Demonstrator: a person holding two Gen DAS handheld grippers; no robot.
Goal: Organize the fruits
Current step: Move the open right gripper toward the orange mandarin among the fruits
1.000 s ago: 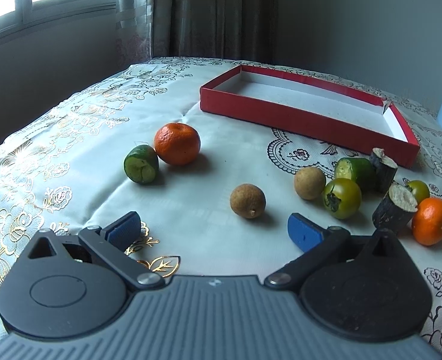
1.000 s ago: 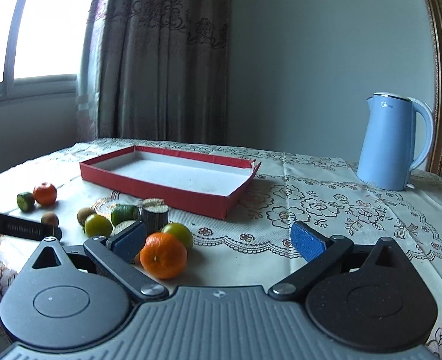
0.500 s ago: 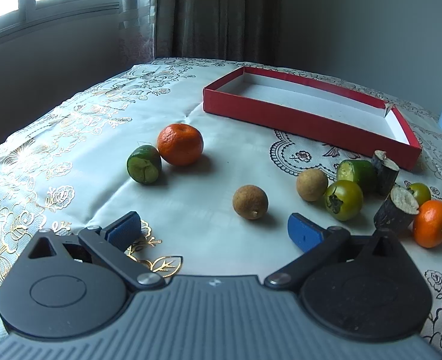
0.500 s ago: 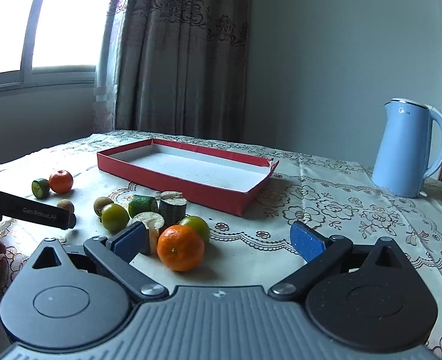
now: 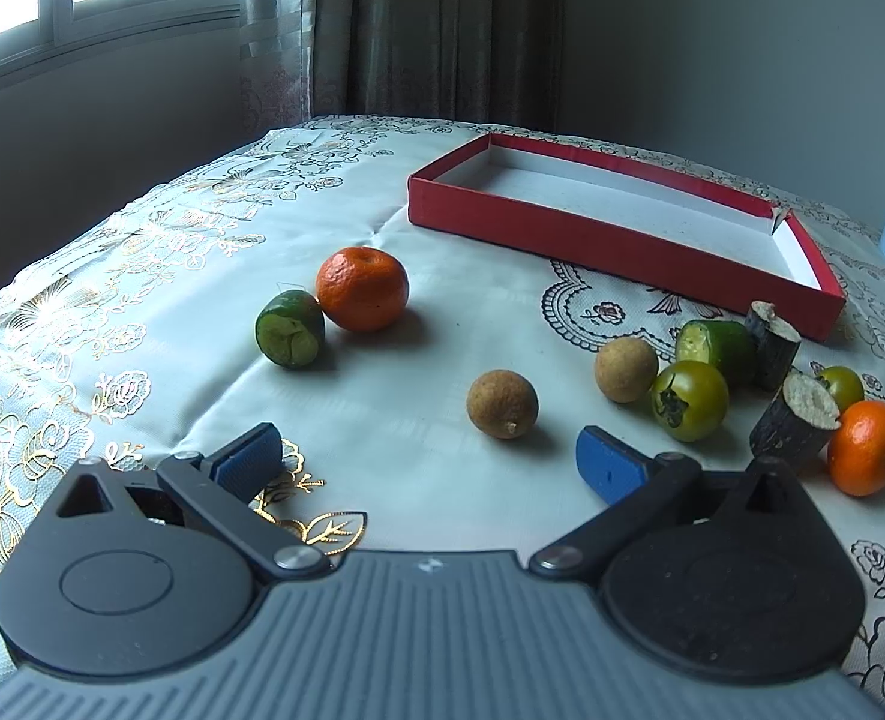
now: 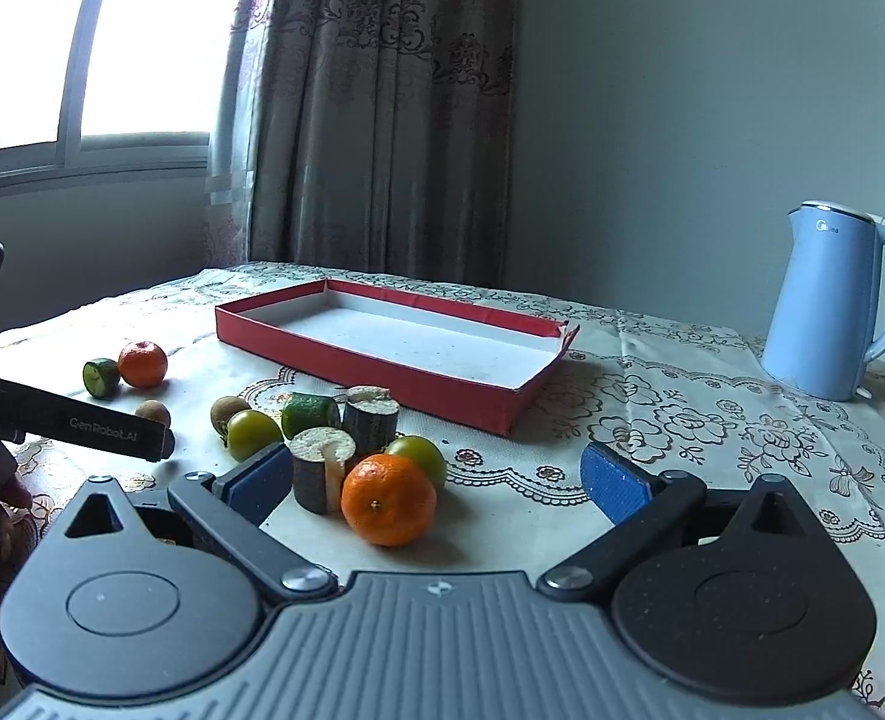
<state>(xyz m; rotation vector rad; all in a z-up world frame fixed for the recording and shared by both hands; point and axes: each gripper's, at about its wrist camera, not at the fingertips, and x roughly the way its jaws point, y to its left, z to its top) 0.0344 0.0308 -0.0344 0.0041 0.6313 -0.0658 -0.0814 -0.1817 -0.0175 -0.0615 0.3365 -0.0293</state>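
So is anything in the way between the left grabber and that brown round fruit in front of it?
No. The left gripper is open, and only bare tablecloth lies between its fingers and the brown fruit.

The left gripper (image 5: pixel 427 462) is showing a ribbed grey body, two round black housings with triangular cut-outs, and black link arms pinned with silver screws, each ending in a blue textured pad. The right gripper (image 6: pixel 436 480) is wearing the same grey ribbing, black discs, silver screws and blue pads, with a small white logo at the centre. In the right wrist view, the left gripper's black finger (image 6: pixel 76 423) is carrying pale "GenRobot.AI" lettering.
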